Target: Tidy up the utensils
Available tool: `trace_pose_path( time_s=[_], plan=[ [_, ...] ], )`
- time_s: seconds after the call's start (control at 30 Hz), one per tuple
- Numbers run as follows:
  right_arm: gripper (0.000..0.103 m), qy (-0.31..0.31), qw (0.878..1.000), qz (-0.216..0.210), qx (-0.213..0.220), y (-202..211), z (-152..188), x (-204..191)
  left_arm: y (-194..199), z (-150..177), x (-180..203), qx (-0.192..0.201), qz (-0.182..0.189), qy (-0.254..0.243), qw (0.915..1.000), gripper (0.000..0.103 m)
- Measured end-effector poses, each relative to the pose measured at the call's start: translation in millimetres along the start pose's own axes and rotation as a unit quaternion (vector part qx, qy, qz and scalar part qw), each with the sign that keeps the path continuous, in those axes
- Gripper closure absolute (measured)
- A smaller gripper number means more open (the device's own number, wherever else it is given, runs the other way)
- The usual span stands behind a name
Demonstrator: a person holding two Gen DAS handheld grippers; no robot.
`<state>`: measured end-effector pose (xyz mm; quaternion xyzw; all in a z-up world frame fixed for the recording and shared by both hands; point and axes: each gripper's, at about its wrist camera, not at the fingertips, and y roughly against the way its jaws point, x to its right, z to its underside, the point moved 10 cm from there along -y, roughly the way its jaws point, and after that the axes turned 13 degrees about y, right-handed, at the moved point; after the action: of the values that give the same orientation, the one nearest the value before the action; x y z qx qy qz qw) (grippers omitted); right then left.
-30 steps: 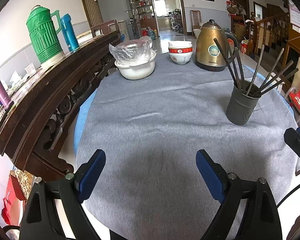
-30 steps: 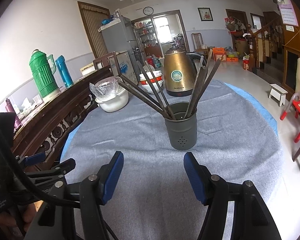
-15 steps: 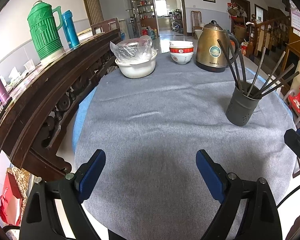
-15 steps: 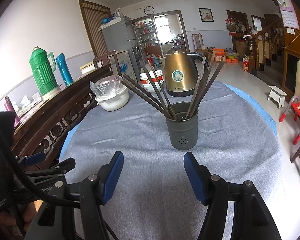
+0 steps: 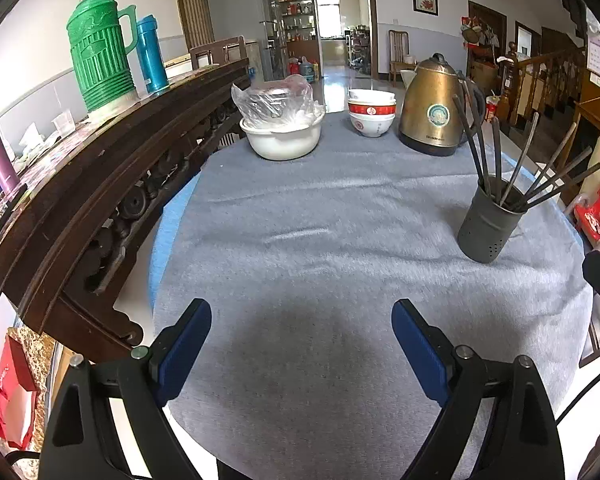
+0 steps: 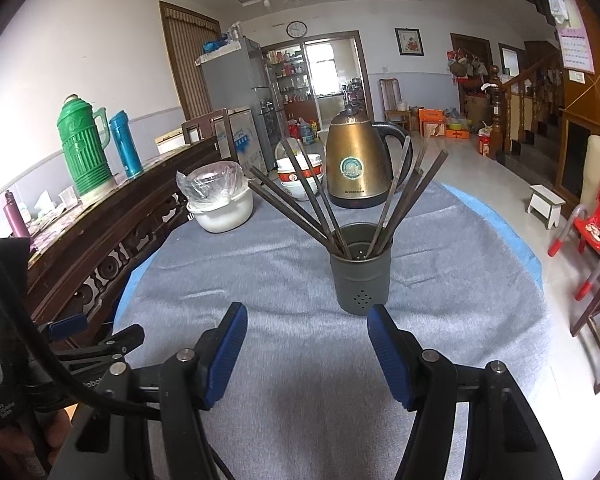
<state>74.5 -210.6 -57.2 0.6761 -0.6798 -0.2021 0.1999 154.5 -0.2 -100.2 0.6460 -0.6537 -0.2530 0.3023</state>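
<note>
A dark grey perforated utensil holder (image 6: 361, 268) stands upright on the grey tablecloth, with several dark chopsticks (image 6: 300, 204) fanned out of it. It also shows in the left wrist view (image 5: 489, 224) at the right. My right gripper (image 6: 303, 320) is open and empty, just in front of the holder. My left gripper (image 5: 302, 322) is open and empty over bare cloth, well left of the holder.
A brass kettle (image 5: 434, 110), stacked red-and-white bowls (image 5: 371, 118) and a white basin with a plastic bag (image 5: 282, 132) stand at the table's far side. A dark carved wooden sideboard (image 5: 100, 168) with a green thermos (image 5: 98, 64) runs along the left.
Both views have shifted slightly. The holder sits a little closer to my right gripper. Nothing was grasped or released.
</note>
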Motion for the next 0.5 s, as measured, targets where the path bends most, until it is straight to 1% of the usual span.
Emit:
trace_pose_path(
  time_s=[0.33, 0.5],
  plan=[
    [0.036, 0.015, 1.0, -0.006, 0.01, 2.4, -10.6, -17.5, 4.3, -7.9, -11.0, 0.01, -0.004, 0.006, 0.9999, 0.011],
    [0.036, 0.013, 1.0, -0.003, 0.013, 0.0, -13.1, -13.3, 2.3, -12.3, -6.1, 0.014, 0.001, 0.004, 0.9999, 0.011]
  ],
)
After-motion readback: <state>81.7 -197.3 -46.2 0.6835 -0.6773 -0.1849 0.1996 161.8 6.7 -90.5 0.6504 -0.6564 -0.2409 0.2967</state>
